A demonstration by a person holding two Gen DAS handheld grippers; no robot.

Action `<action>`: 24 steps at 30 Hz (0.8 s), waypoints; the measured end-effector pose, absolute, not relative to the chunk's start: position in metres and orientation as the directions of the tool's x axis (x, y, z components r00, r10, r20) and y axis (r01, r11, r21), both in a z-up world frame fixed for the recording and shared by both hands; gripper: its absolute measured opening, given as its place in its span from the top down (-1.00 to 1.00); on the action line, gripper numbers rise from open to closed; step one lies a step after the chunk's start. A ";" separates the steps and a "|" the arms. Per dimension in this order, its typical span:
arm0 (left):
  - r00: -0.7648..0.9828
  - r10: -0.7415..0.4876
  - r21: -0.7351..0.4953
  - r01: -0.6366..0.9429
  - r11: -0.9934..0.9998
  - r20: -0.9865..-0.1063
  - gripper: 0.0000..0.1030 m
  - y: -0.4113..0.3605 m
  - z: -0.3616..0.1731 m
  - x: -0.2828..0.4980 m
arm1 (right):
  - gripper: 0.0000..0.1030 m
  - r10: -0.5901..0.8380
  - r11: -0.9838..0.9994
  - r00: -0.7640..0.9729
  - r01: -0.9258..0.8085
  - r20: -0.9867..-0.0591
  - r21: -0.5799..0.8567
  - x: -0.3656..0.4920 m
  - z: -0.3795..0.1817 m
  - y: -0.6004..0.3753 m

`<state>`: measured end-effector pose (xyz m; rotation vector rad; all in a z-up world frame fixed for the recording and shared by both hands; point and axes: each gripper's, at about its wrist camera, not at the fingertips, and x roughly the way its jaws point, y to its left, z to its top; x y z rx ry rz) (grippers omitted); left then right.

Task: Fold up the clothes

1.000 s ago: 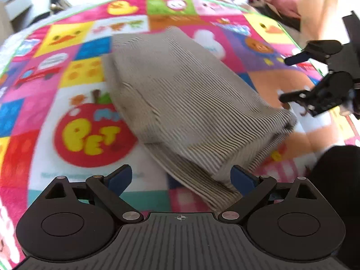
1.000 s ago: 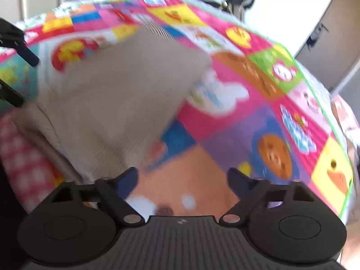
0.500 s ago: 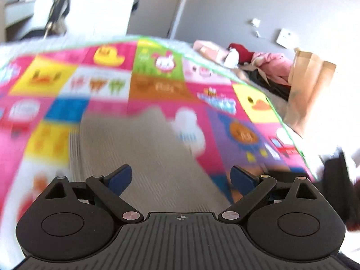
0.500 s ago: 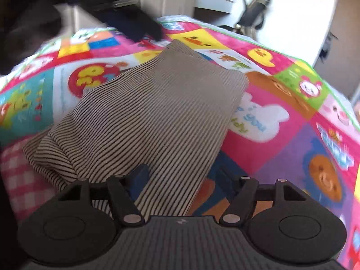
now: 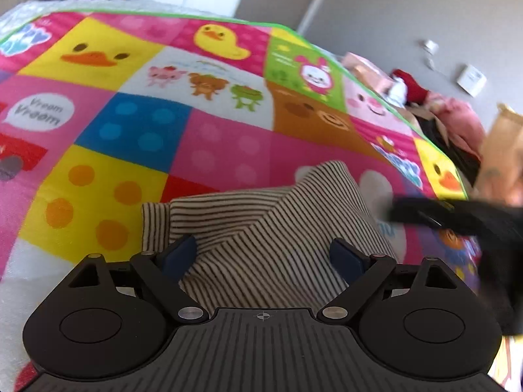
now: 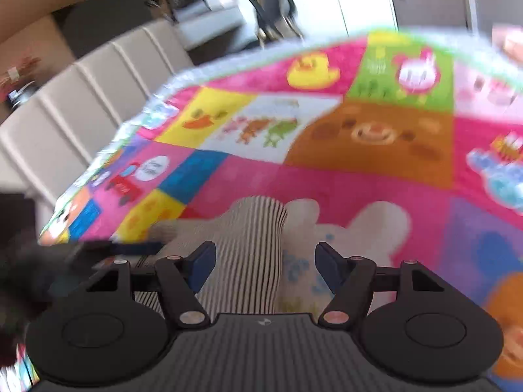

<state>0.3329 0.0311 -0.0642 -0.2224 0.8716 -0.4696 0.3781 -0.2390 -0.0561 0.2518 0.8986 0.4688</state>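
Note:
A folded beige garment with thin dark stripes (image 5: 261,225) lies on a colourful cartoon play mat (image 5: 137,130). My left gripper (image 5: 264,258) is open and hovers over the garment's near part, cloth showing between its blue pads without being pinched. In the right wrist view the same striped garment (image 6: 251,248) reaches up between the fingers of my right gripper (image 6: 264,261), which is open too. The right gripper shows in the left wrist view as a dark blur (image 5: 457,215) at the garment's right edge. The left gripper appears blurred (image 6: 108,248) at the left of the right wrist view.
The mat's green border (image 5: 228,21) marks its far edge. Beyond the right side lie a heap of pink and red clothes (image 5: 441,111) and a brown paper bag (image 5: 503,150). A beige padded sofa (image 6: 65,111) and an office chair (image 6: 271,3) stand past the mat's left edge.
Both grippers moved forward over the garment and tilted up, so the far part of the mat fills the views. The right gripper came close to the garment's right edge. Both stay open.

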 end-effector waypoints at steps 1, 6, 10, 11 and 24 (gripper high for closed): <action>0.546 -0.492 -0.386 0.305 0.871 -0.678 -0.81 0.033 -0.064 0.335 | -0.36 0.518 0.854 0.492 -0.252 -0.700 0.456 0.393 -0.066 -0.234; 0.542 -0.558 -0.496 0.272 0.824 -0.629 -0.81 0.054 -0.068 0.342 | 0.03 0.627 0.776 0.471 -0.307 -0.620 0.551 0.402 -0.052 -0.206; 0.549 -0.573 -0.510 0.283 0.812 -0.608 -0.81 0.056 -0.074 0.345 | 0.25 0.523 0.853 0.487 -0.300 -0.700 0.428 0.406 -0.057 -0.207; 0.550 -0.568 -0.499 0.289 0.817 -0.612 -0.81 0.054 -0.074 0.345 | 0.23 0.459 0.887 0.490 -0.304 -0.741 0.349 0.408 -0.065 -0.205; 0.437 -0.510 -0.428 0.279 0.860 -0.741 -0.85 0.074 -0.029 0.226 | -0.39 0.492 0.829 0.405 -0.487 -0.771 0.274 0.245 -0.021 -0.270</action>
